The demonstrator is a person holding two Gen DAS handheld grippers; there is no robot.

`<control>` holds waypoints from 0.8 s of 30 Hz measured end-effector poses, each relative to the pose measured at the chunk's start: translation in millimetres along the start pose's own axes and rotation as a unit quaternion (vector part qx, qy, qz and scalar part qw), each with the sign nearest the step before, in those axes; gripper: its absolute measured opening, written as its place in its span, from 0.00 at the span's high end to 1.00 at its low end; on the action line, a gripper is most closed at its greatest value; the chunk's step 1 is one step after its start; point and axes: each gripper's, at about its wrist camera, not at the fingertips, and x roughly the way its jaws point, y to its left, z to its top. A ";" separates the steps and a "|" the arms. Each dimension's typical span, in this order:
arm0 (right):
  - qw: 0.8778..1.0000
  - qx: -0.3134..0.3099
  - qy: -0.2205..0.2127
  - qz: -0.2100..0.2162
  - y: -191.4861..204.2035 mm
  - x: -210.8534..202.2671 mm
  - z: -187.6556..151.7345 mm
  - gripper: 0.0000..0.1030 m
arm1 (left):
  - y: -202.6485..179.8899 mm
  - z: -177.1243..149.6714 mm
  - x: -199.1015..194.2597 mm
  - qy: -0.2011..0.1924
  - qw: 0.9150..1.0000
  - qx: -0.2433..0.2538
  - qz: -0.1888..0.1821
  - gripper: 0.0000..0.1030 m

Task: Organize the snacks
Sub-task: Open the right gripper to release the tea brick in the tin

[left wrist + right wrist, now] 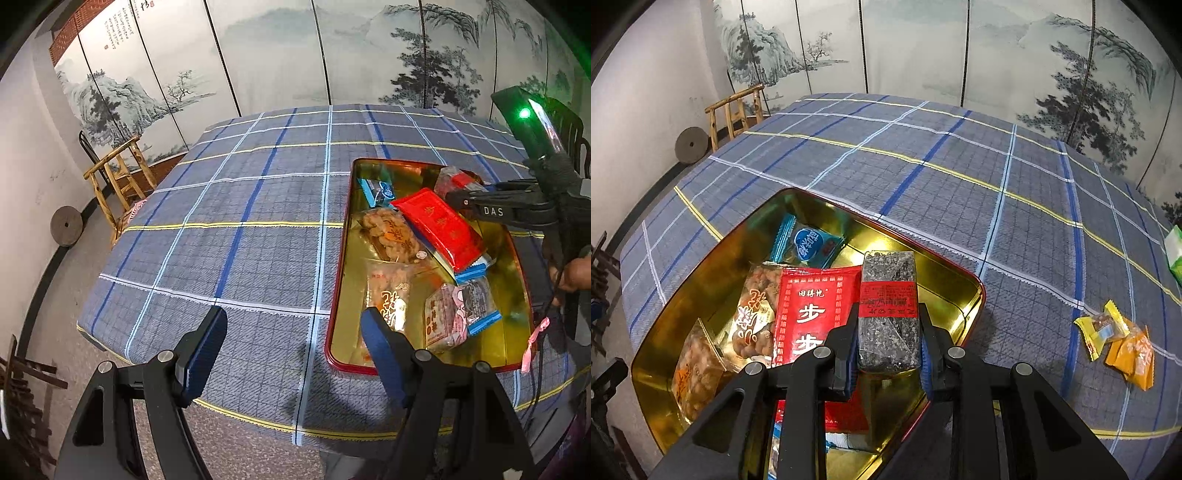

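Right wrist view: the right gripper is clamped on a dark speckled snack bar with a red label band, holding it over the gold tin tray on the plaid-covered surface. In the tray lie a red packet, a blue packet and bags of nuts. Yellow and orange snack packets lie on the cloth, well apart to the right of the tray. Left wrist view: the left gripper hangs with its jaws apart and nothing between them, above the near edge of the surface, just left of the tray.
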 end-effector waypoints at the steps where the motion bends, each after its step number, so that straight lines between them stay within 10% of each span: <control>1: 1.000 0.000 0.000 0.001 0.6 0.8 0.3 0.74 | 0.0 0.1 0.0 0.000 1.000 0.000 0.000 0.30; 24: 0.999 0.009 -0.021 0.029 7.2 -11.9 -0.4 0.70 | -1.7 1.0 5.2 0.004 1.000 -0.001 0.001 0.30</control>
